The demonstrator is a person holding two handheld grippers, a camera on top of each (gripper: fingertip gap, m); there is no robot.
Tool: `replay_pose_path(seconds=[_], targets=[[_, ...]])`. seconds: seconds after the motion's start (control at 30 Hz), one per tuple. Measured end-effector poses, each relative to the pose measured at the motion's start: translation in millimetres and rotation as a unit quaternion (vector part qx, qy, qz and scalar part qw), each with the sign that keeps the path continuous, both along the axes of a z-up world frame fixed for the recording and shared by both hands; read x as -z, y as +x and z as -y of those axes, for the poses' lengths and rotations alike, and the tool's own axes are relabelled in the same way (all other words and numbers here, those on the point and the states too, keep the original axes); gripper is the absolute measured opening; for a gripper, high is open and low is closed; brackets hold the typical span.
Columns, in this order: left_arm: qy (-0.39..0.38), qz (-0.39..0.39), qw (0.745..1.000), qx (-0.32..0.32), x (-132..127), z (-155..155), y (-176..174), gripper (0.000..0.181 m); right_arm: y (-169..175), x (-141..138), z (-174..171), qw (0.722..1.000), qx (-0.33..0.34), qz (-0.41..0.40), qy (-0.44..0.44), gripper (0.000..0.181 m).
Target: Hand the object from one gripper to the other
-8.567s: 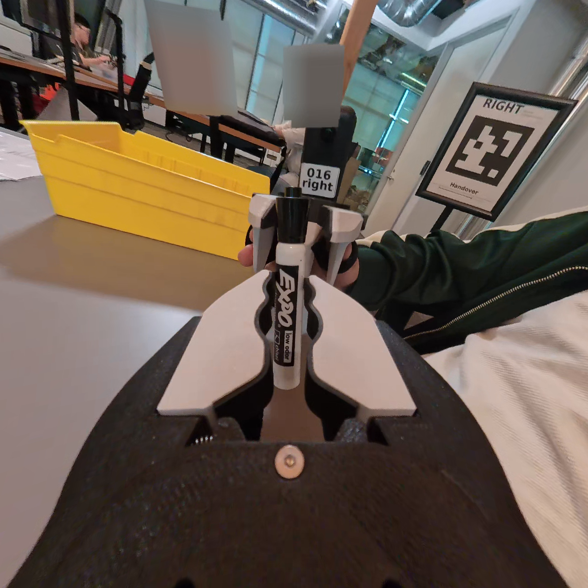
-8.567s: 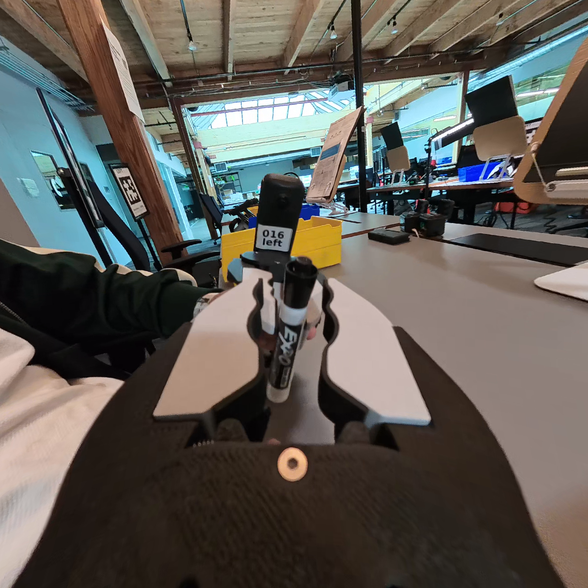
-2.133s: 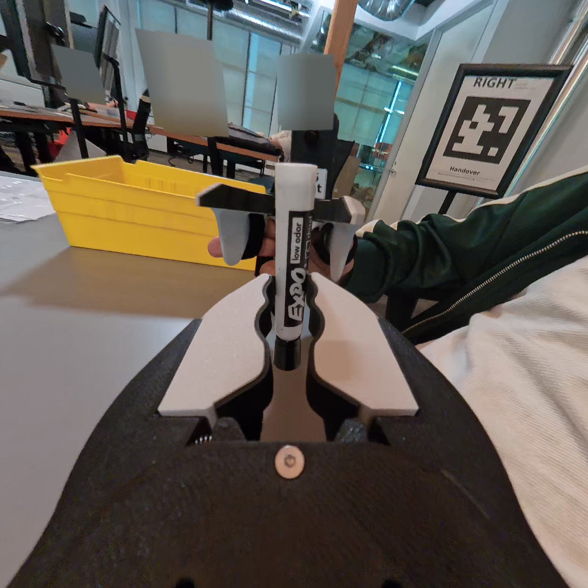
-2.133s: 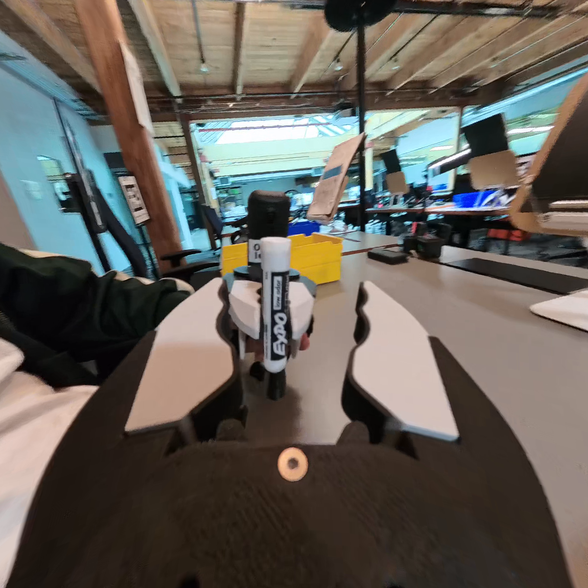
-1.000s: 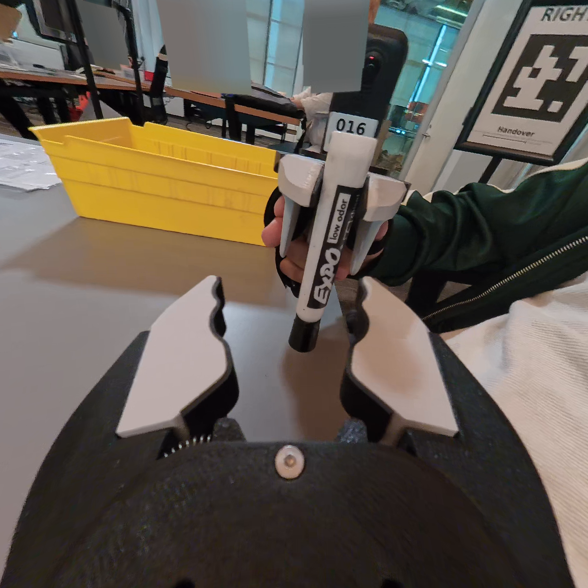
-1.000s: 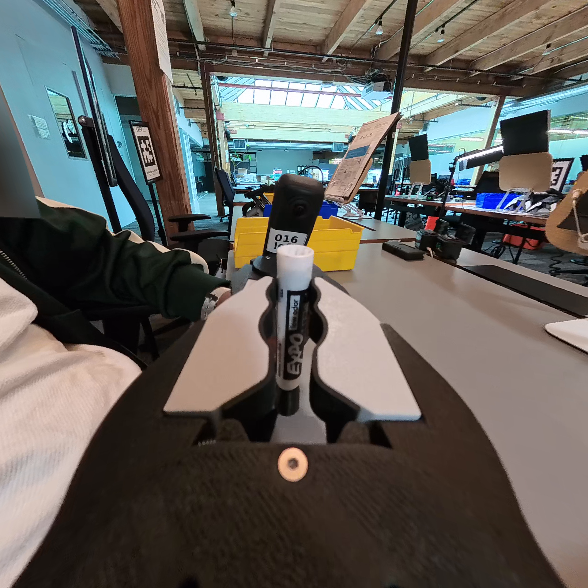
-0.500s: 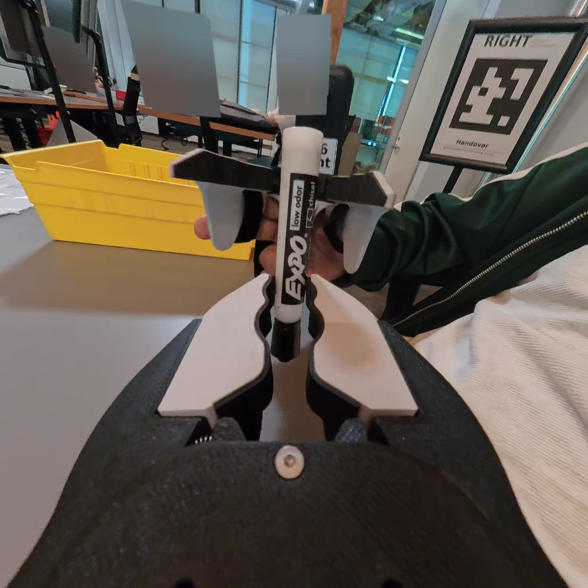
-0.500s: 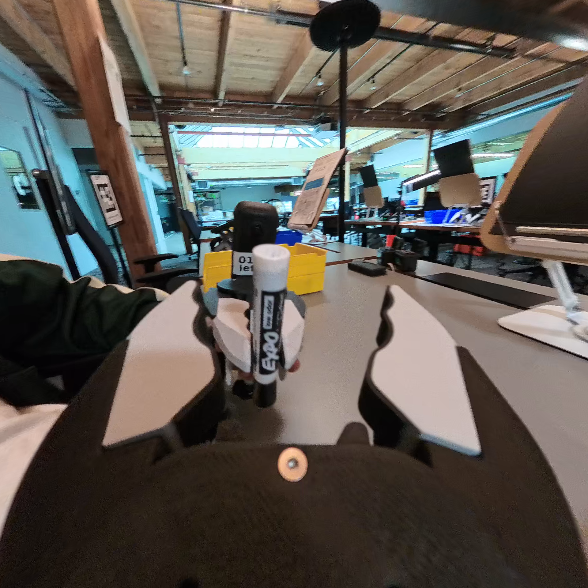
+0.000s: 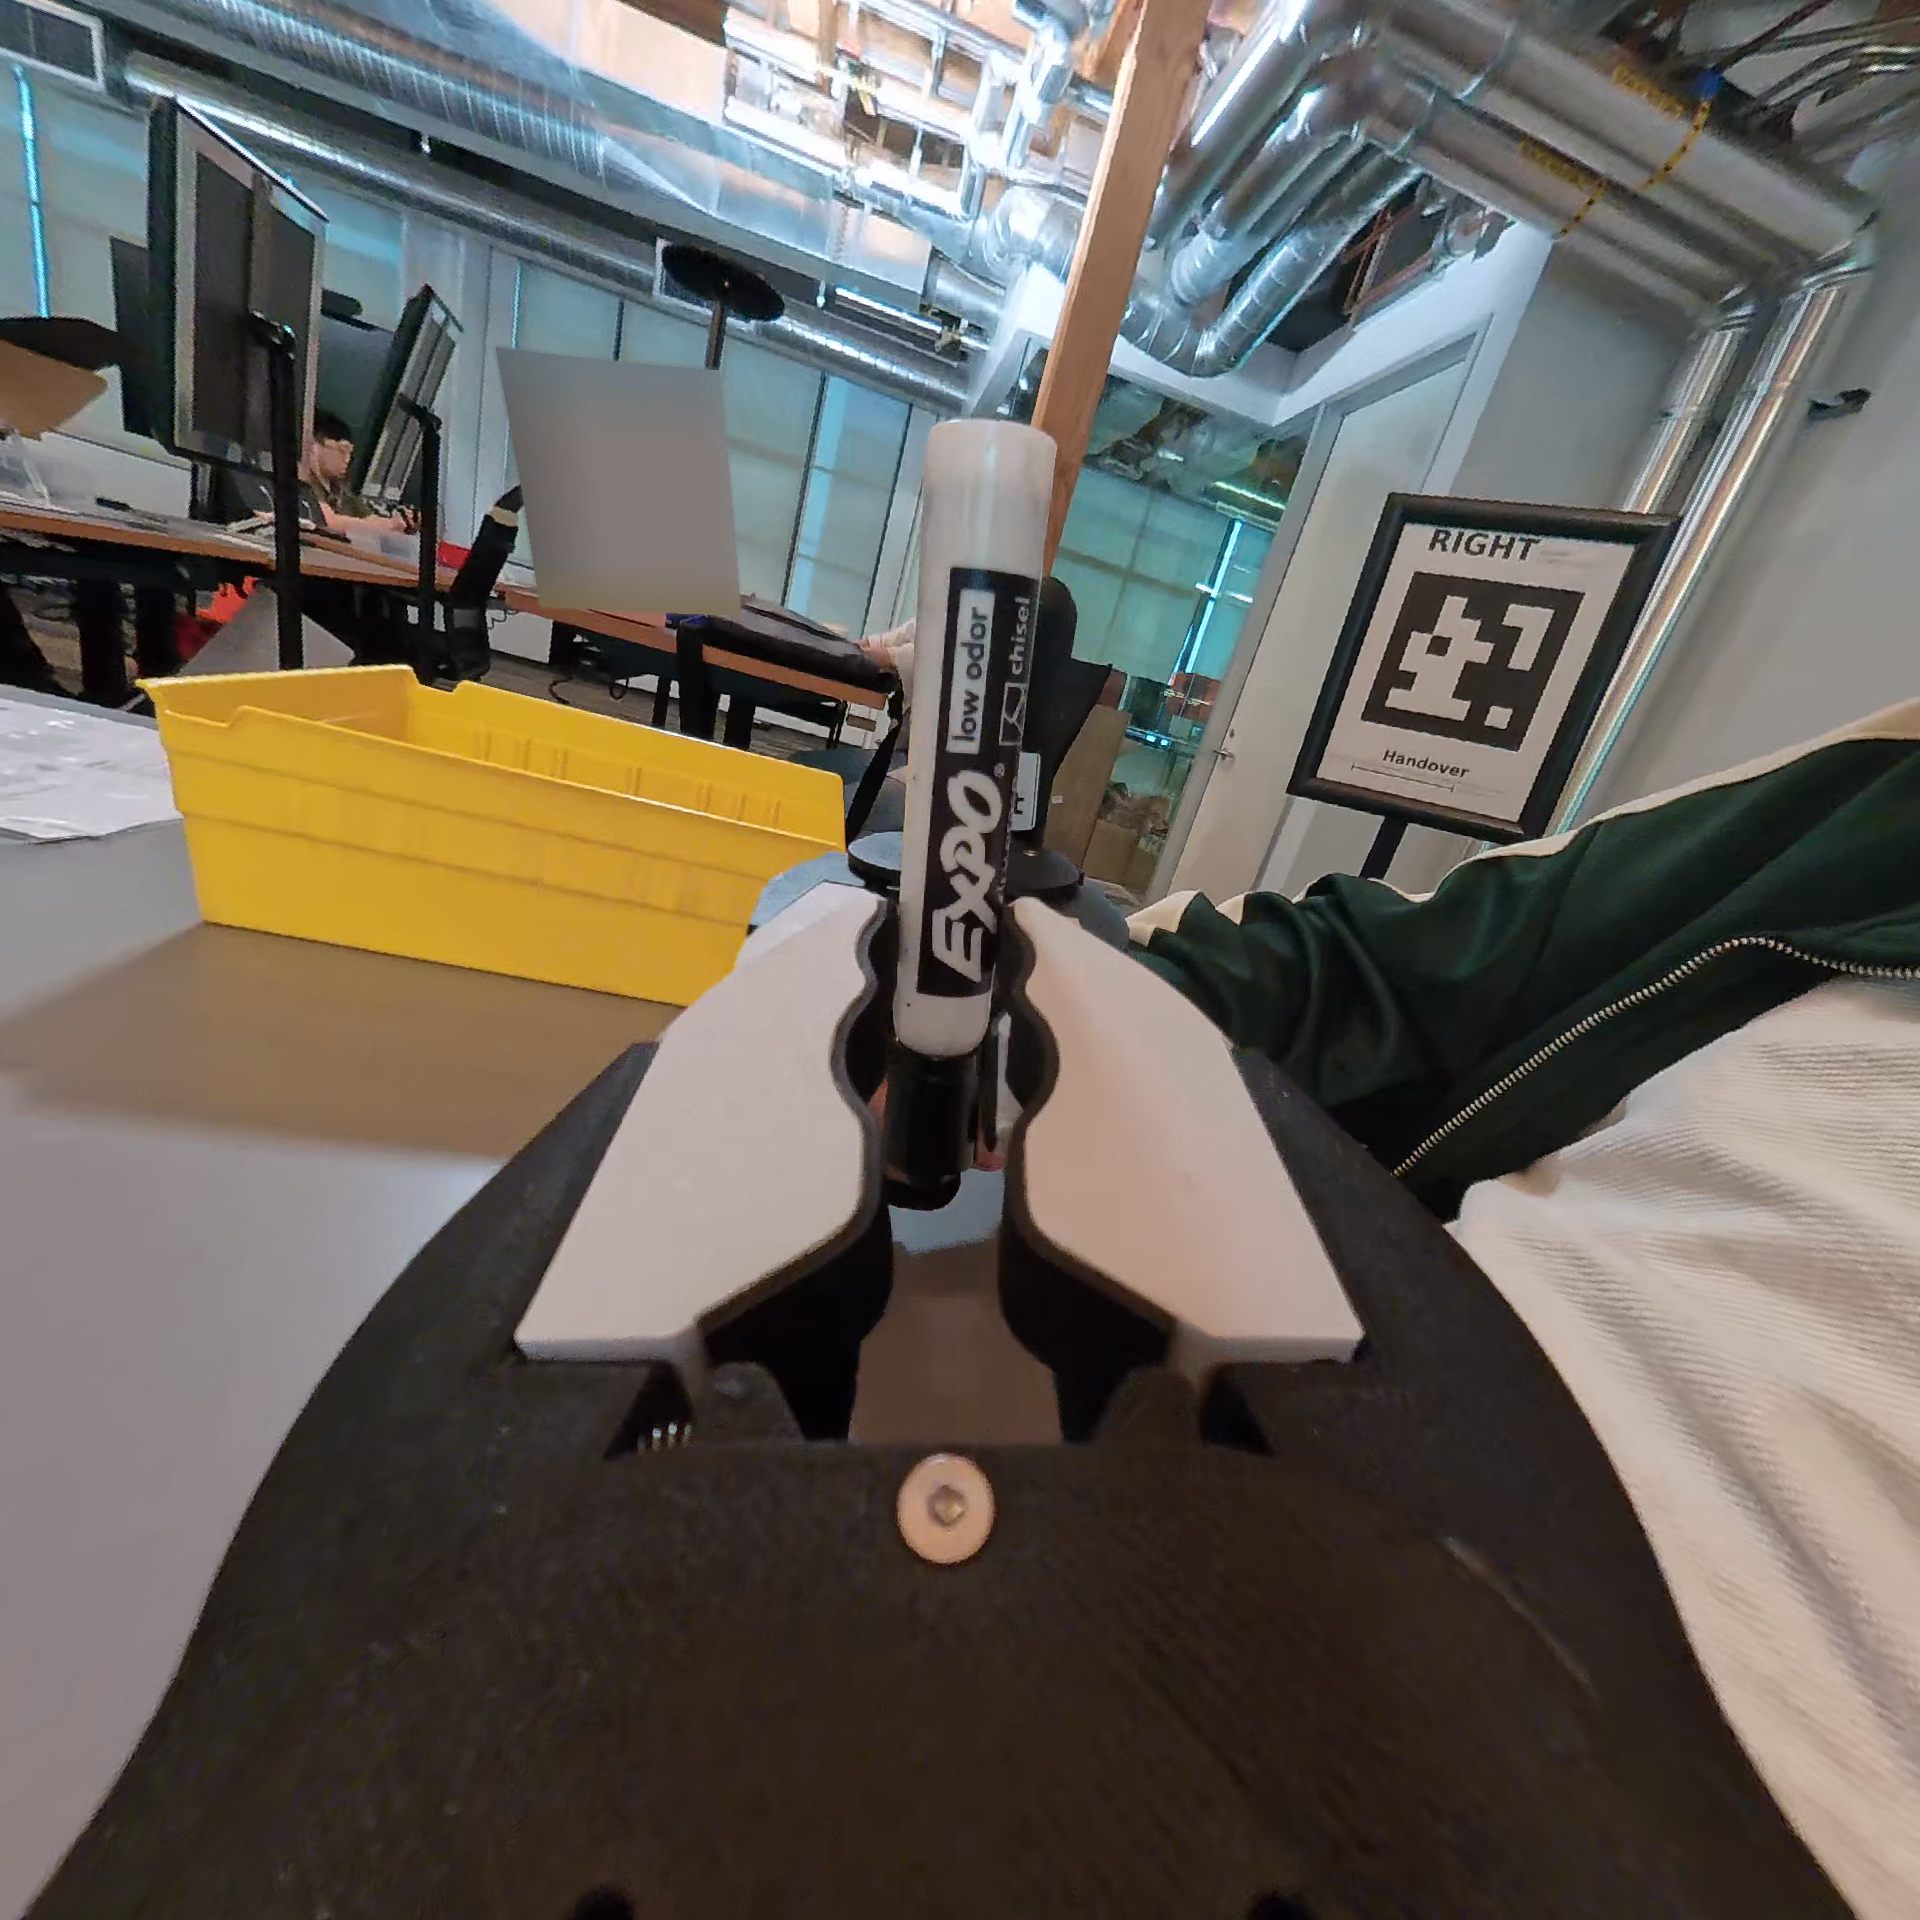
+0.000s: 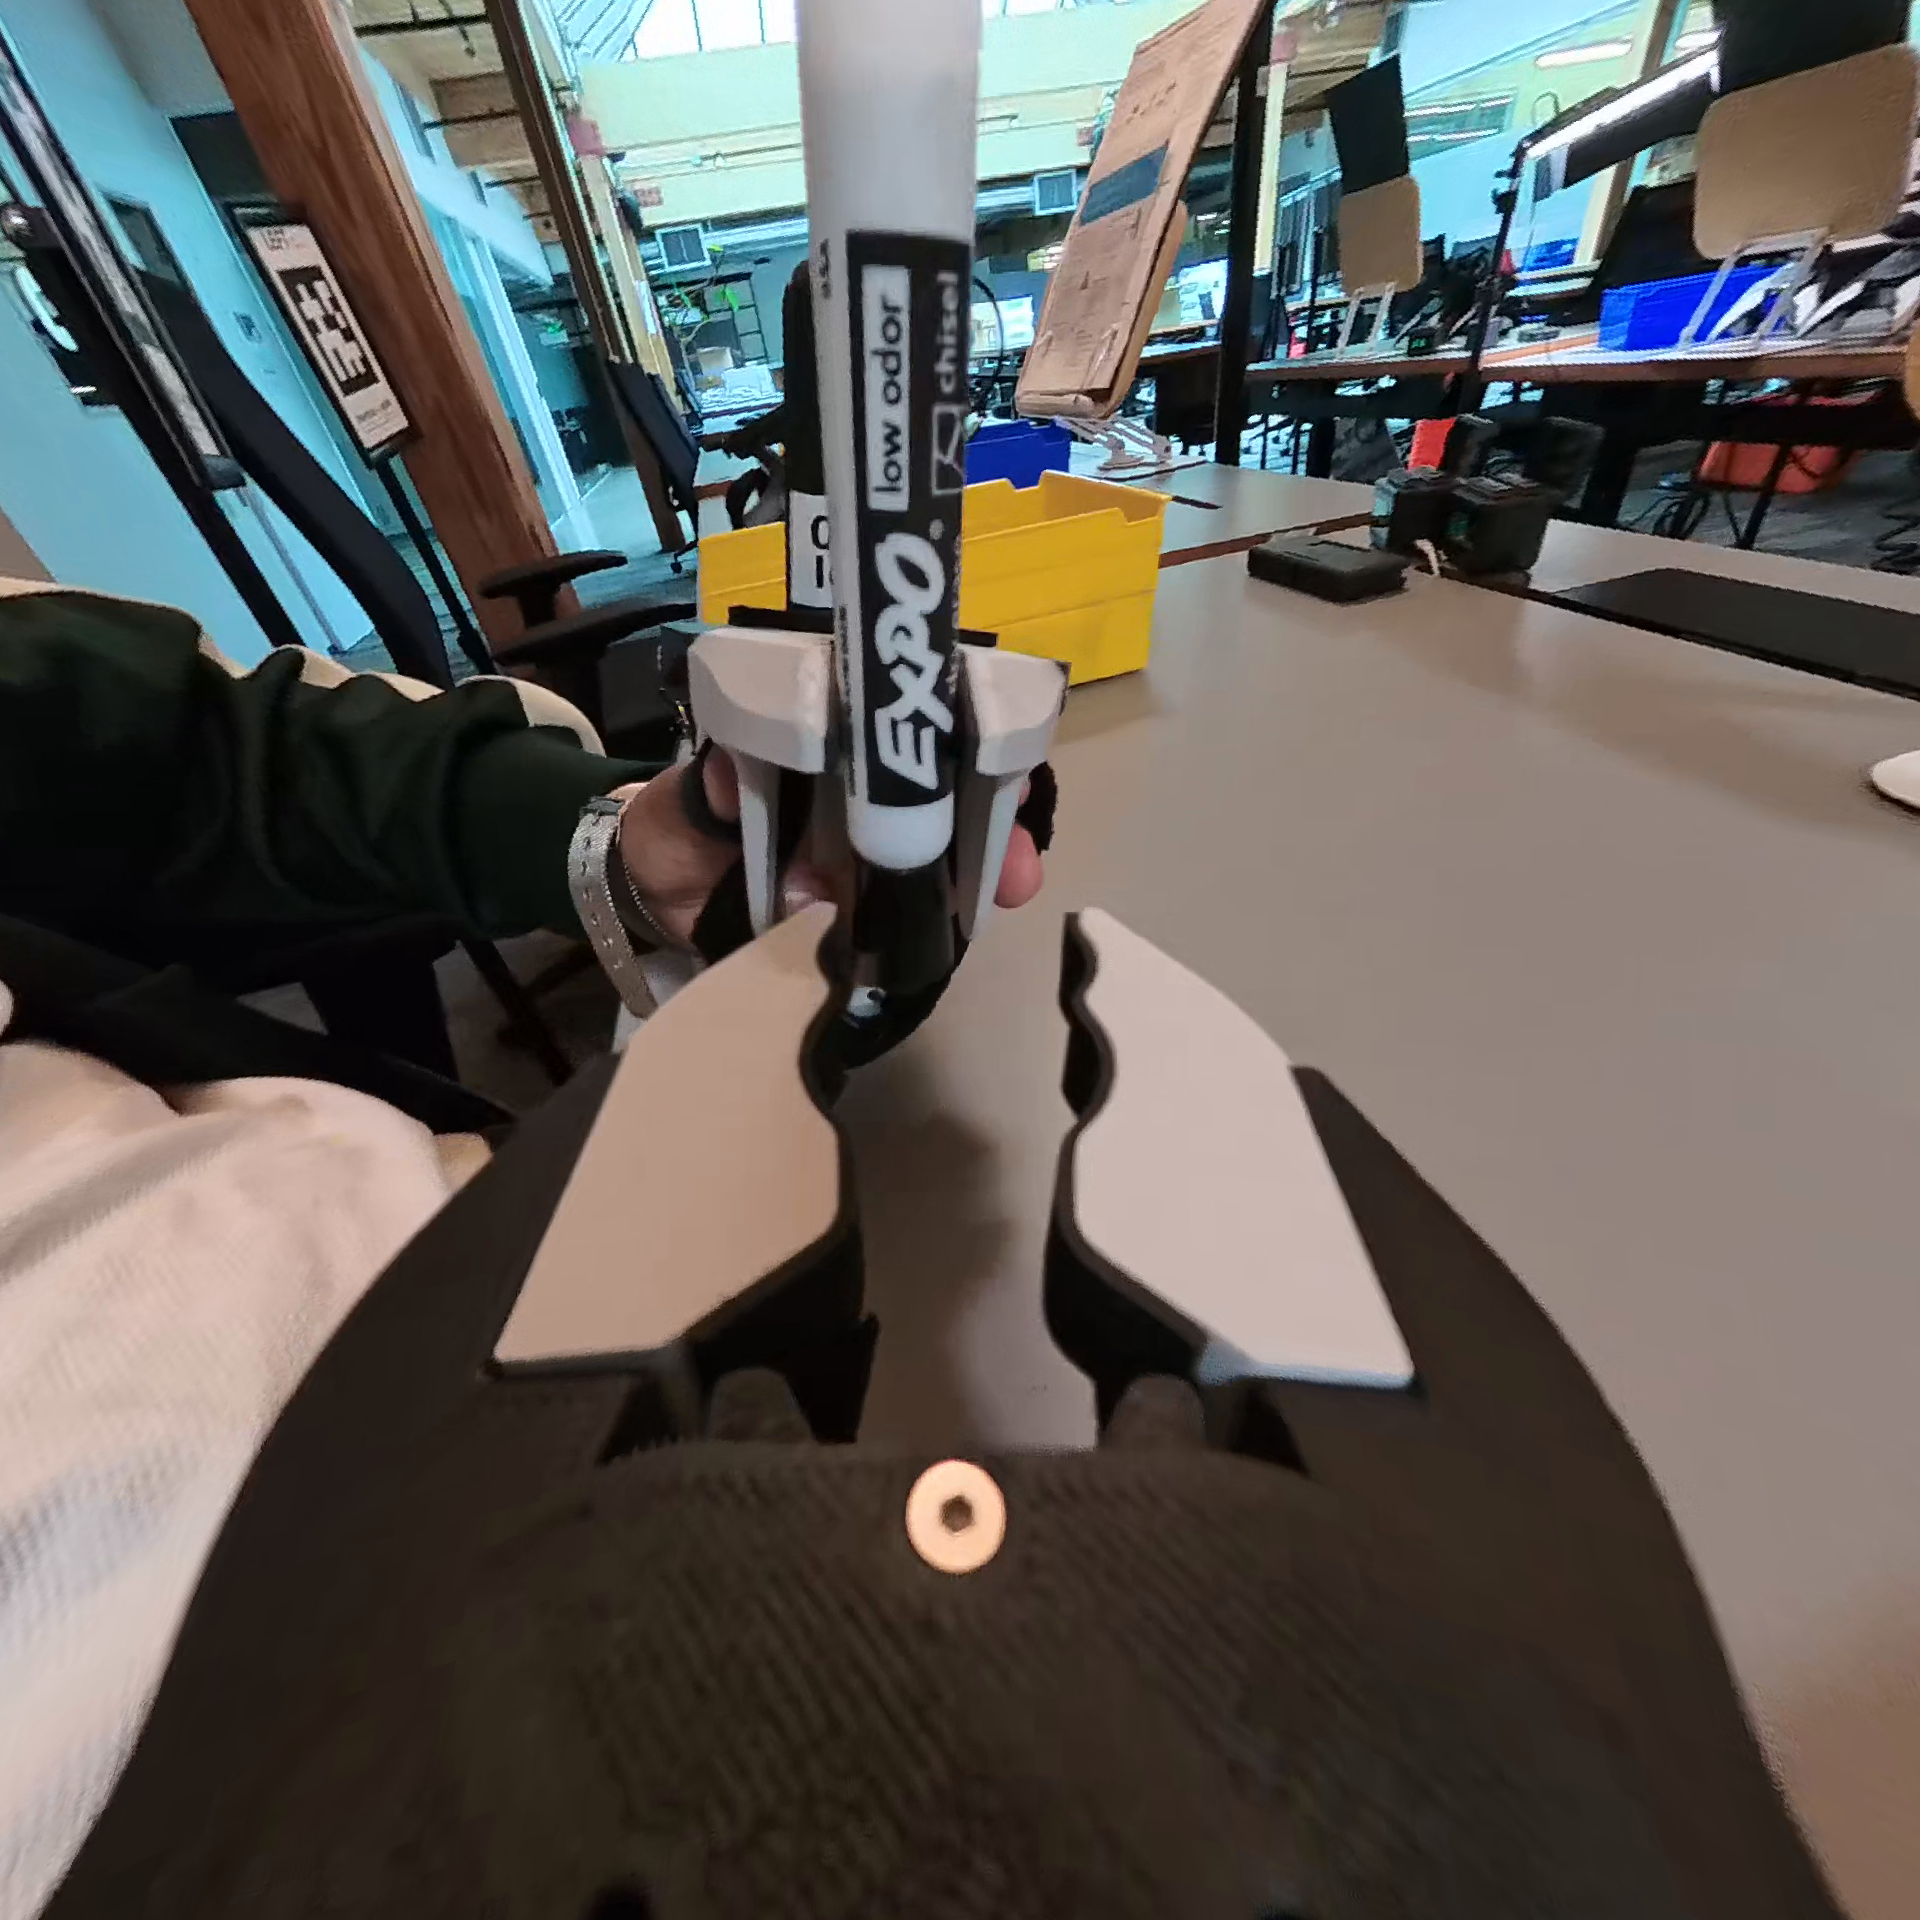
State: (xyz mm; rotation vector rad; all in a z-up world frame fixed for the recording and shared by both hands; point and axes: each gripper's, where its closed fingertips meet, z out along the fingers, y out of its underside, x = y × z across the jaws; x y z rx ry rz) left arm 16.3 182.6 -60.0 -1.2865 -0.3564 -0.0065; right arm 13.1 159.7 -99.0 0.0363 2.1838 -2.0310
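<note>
A white dry-erase marker with a black cap stands upright, cap down, in my left gripper, which is shut on its lower body. In the right wrist view the marker rises out of the left gripper, held by a hand just ahead. My right gripper is open and empty. Its tips sit at the level of the black cap, just below the left gripper. In the left wrist view the right gripper is almost wholly hidden behind the marker and my fingers.
A yellow bin stands on the grey table beyond the grippers; it also shows in the right wrist view. A green sleeve reaches in from the right. A framed sign stands behind. Black devices sit farther along the table. Some 4 centimetres of space lies between my two pairs of fingers.
One second ago the right gripper held the marker and the left was open. The left then shut on it and the right opened. Now the right gripper's jaws are narrower and closer to the cap.
</note>
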Motion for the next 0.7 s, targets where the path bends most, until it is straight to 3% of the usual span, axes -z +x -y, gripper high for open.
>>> replay_pose_path(seconds=[0.13, 0.4, 0.6, 0.7], targets=[[-0.003, -0.009, 1.000, -0.006, -1.1, -3.3, 1.8, 0.017, 7.9, -1.5, -0.3, 1.000, -0.023, -0.006, -0.005, 0.020], [-0.007, -0.028, 0.999, -0.014, -4.4, -4.8, 4.1, 0.020, 9.4, -7.5, -1.6, 0.999, -0.021, -0.027, -0.018, 0.019], [0.025, -0.007, 0.997, -0.078, -12.7, 11.1, -14.8, 0.085, 2.8, -40.2, -15.7, 0.999, 0.009, -0.029, -0.031, 0.019], [0.019, 0.007, 0.996, -0.081, -6.6, 13.9, -20.1, 0.088, -11.5, -64.2, -30.6, 0.998, 0.046, -0.038, -0.024, 0.019]])
